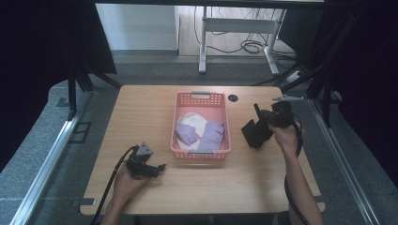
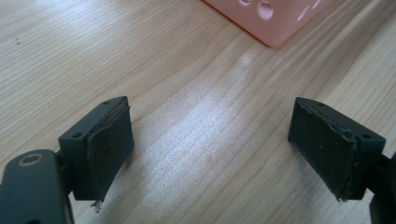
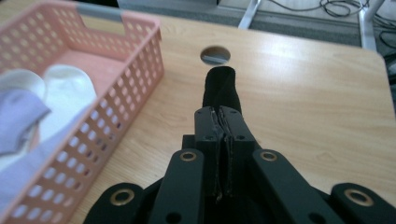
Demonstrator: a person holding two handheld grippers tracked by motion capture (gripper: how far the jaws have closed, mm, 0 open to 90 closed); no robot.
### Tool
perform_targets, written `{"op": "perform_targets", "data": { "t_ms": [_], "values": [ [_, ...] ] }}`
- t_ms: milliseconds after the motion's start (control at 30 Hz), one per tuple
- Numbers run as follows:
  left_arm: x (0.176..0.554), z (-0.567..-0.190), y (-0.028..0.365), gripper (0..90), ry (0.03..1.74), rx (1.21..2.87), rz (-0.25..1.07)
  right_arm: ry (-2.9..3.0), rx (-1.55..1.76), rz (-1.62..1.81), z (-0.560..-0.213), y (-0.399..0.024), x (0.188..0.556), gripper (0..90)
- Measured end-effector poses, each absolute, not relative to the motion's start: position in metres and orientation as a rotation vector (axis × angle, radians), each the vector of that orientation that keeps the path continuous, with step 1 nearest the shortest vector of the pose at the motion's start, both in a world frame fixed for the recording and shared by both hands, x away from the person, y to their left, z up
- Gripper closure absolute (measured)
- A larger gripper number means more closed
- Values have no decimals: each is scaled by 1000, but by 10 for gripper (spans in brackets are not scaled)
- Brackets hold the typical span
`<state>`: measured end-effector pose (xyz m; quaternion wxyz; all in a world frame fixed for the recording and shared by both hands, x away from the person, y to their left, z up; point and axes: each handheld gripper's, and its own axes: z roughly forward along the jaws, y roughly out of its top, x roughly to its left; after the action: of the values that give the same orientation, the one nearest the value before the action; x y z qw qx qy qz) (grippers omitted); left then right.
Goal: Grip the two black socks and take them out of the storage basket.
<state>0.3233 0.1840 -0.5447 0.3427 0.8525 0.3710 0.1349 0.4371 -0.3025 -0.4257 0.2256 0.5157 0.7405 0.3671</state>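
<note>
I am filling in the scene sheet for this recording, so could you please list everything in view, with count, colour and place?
Basket: one, pink, perforated, middle of the table.
Socks in the basket: white ones and pale purple ones, count unclear.
Black sock: one, hanging from the right claw, right of the basket.
Table: one, light wood, with a round cable hole near the far edge.
Desk frame: white legs, on the floor beyond, with dark cables beside it.
Left claw: black, jaws wide apart, nothing between them, over bare table near the basket's corner.
Right claw: black, jaws shut on the black sock.
Forearms: two, entering from the bottom edge.
</note>
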Motion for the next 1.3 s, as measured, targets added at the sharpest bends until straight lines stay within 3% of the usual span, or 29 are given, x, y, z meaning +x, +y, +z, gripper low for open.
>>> {"op": "perform_targets", "data": {
  "t_ms": [467,667,900,1300],
  "values": [
    [323,-545,184,139,967,2210,351,2125,1462,940,-482,-291,445,836],
    [323,-545,184,138,968,2209,351,2142,1461,925,-490,-289,447,698],
    [323,-545,184,139,968,2211,350,2140,1407,961,-476,-286,442,518],
    [323,-545,184,139,964,2216,350,2191,1311,1002,-444,-274,428,368]
  ]
}}
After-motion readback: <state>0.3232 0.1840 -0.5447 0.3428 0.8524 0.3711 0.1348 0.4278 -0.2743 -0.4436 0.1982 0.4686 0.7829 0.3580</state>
